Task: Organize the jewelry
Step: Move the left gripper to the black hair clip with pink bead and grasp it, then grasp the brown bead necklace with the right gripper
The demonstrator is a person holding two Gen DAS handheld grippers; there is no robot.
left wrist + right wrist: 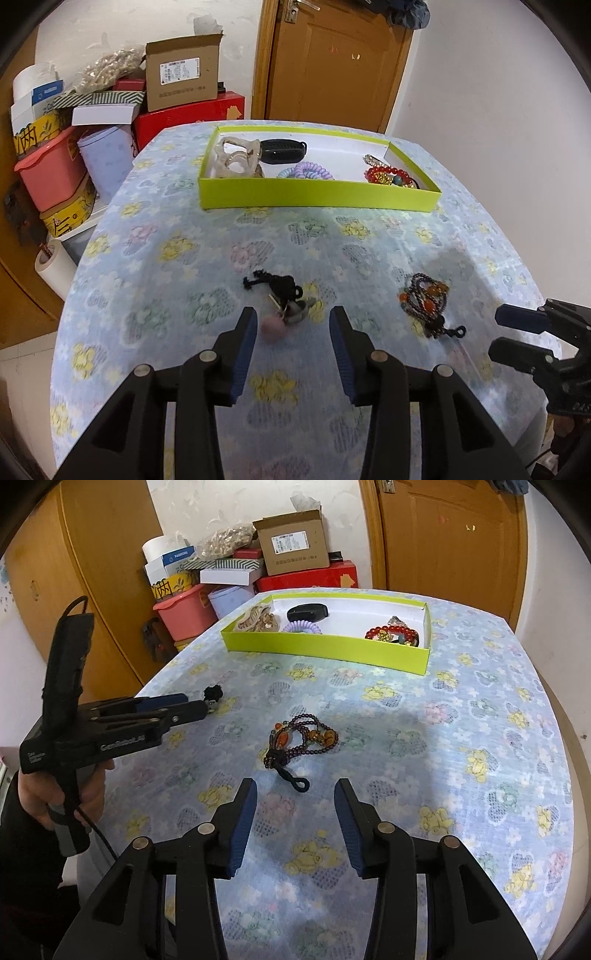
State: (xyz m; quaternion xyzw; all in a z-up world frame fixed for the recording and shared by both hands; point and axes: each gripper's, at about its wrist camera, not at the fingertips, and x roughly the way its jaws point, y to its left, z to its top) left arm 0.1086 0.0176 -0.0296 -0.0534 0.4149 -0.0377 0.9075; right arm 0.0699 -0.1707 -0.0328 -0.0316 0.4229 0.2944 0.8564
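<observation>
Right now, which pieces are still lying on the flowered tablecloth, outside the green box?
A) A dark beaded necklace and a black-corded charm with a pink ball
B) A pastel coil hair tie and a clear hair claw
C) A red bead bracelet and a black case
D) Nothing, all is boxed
A: the dark beaded necklace and the black-corded charm lie on the tablecloth, well short of the green box.
</observation>
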